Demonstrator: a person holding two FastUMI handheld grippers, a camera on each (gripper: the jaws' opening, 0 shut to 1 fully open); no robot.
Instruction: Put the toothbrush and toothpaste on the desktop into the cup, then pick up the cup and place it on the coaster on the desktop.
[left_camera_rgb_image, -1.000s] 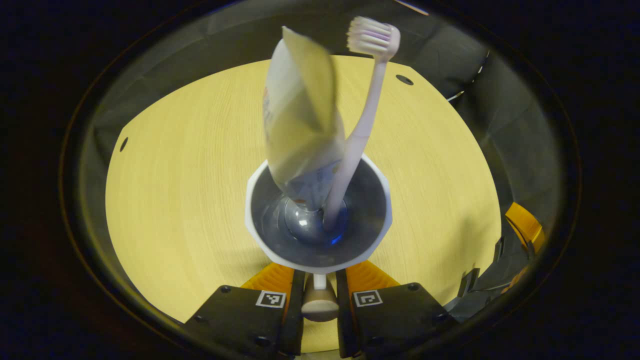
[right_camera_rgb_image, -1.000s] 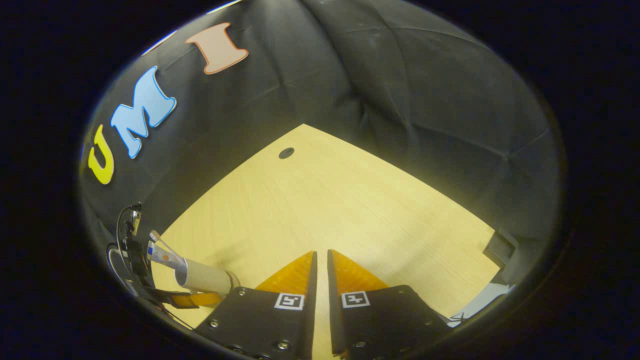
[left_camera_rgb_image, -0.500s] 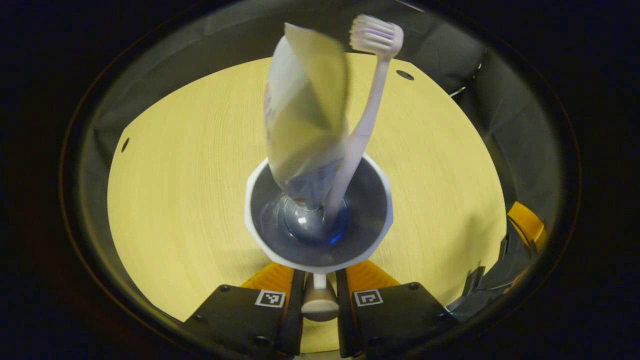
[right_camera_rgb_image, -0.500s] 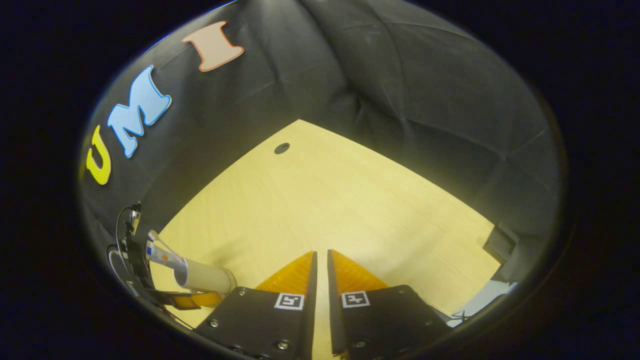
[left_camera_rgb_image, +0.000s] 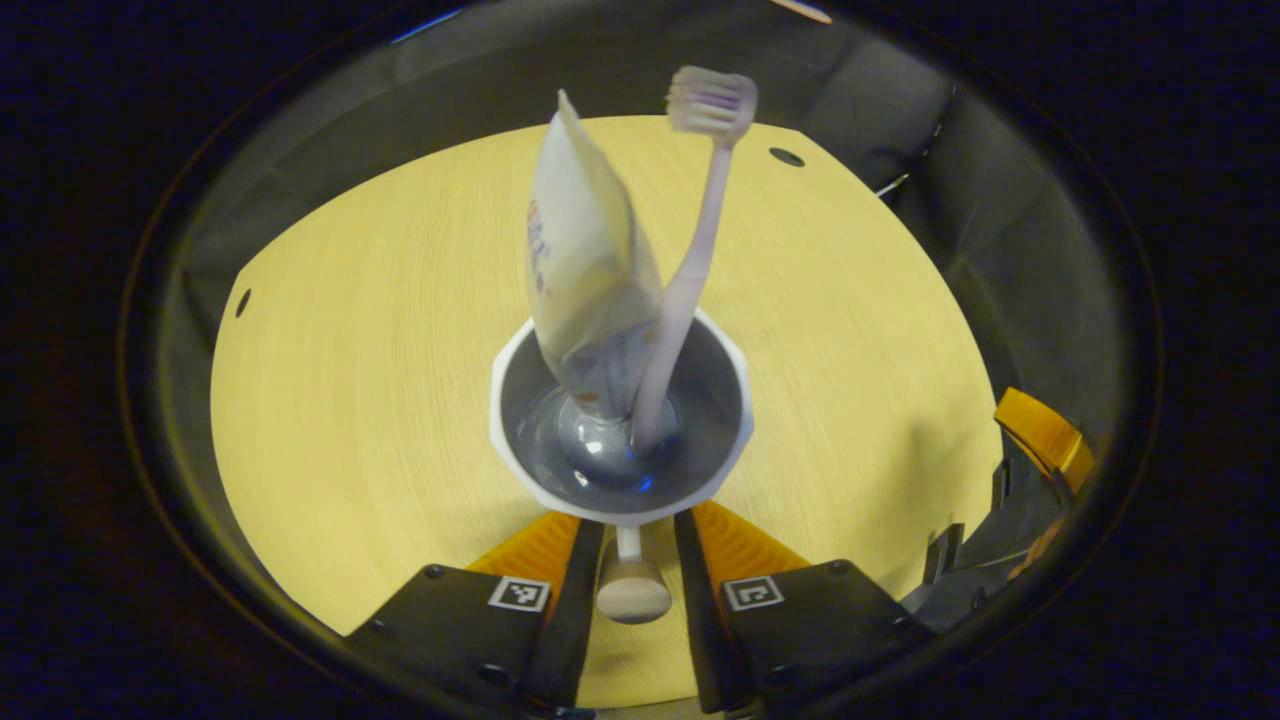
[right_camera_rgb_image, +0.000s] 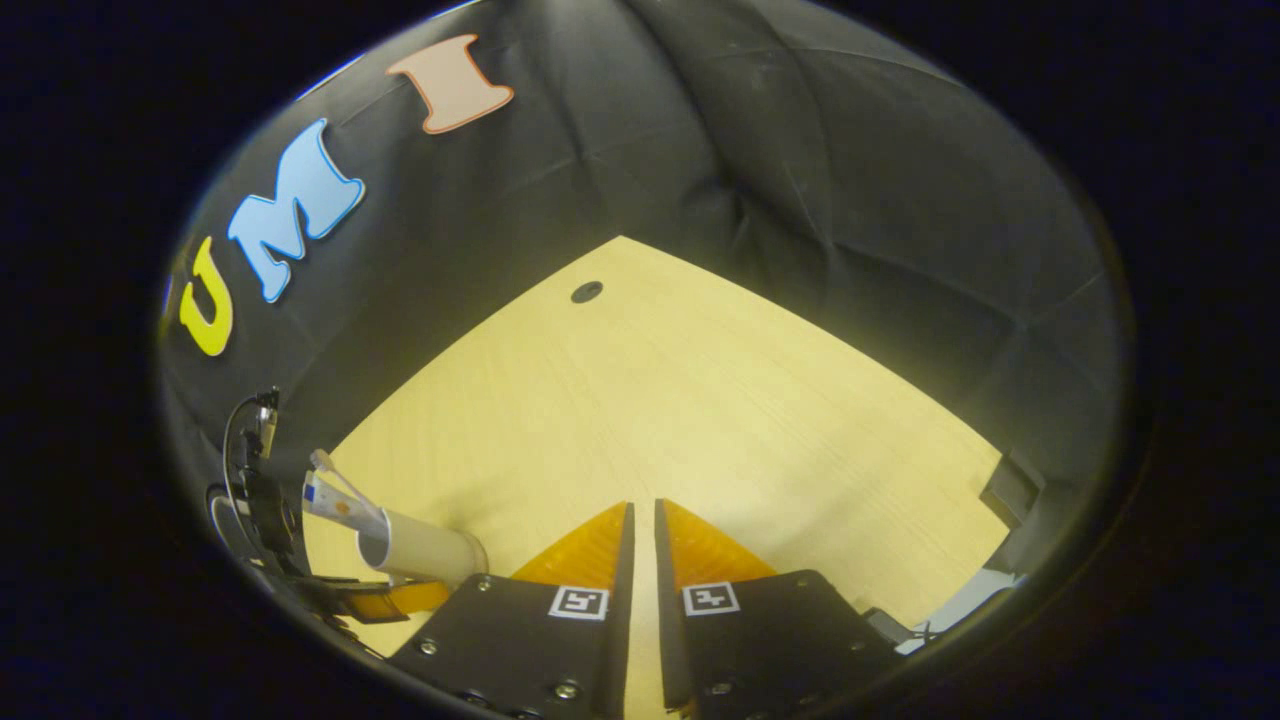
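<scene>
A white cup (left_camera_rgb_image: 515, 440) with a grey inside stands on the wooden desktop (left_camera_rgb_image: 360, 350), seen from above in the left gripper view. A toothpaste tube (left_camera_rgb_image: 580, 260) and a pale pink toothbrush (left_camera_rgb_image: 690, 260) lean upright in it. The cup's handle (left_camera_rgb_image: 632, 595) lies between the fingers of my left gripper (left_camera_rgb_image: 640, 520), which is open, with a small gap on each side. What lies under the cup is hidden. In the right gripper view the cup (right_camera_rgb_image: 425, 550) shows at lower left. My right gripper (right_camera_rgb_image: 643, 505) is shut on nothing above the desk.
Round holes mark the desktop (left_camera_rgb_image: 786, 157) (left_camera_rgb_image: 242, 302). Black cloth walls close in the desk. The other gripper's finger (left_camera_rgb_image: 1040, 440) shows at the right edge of the left gripper view. A small dark box (right_camera_rgb_image: 1010, 490) sits at the desk's right corner.
My left gripper's fingers have spread off the cup handle, which they pinched before. The cup now looks smaller and farther off. The right gripper has barely shifted.
</scene>
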